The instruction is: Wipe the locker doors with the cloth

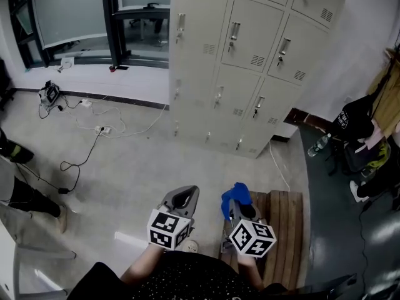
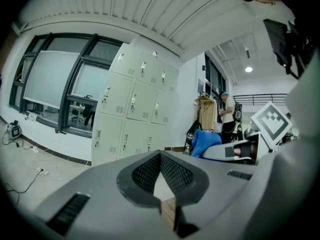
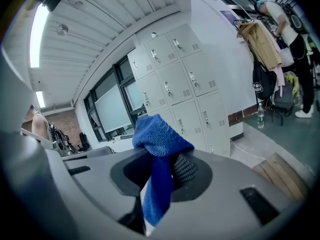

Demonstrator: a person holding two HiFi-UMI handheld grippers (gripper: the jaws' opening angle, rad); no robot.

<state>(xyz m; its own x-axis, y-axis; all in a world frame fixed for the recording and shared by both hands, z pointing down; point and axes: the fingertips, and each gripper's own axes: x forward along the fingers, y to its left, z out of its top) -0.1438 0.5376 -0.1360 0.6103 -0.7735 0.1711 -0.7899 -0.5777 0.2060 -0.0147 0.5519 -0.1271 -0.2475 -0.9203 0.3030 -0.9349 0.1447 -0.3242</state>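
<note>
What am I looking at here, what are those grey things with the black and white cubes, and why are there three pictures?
No machine here: a person holds two hand tools, each a two-jaw gripper with a marker cube on it. One picture comes from a camera on the person's head, looking down; the other two come from cameras riding on each gripper. The left gripper is closed and holds nothing. The right gripper is clamped on a blue cloth. Ahead stand pale lockers, not yet reached. On the floor lie cables and, by the right gripper, a slatted wooden platform.
</note>
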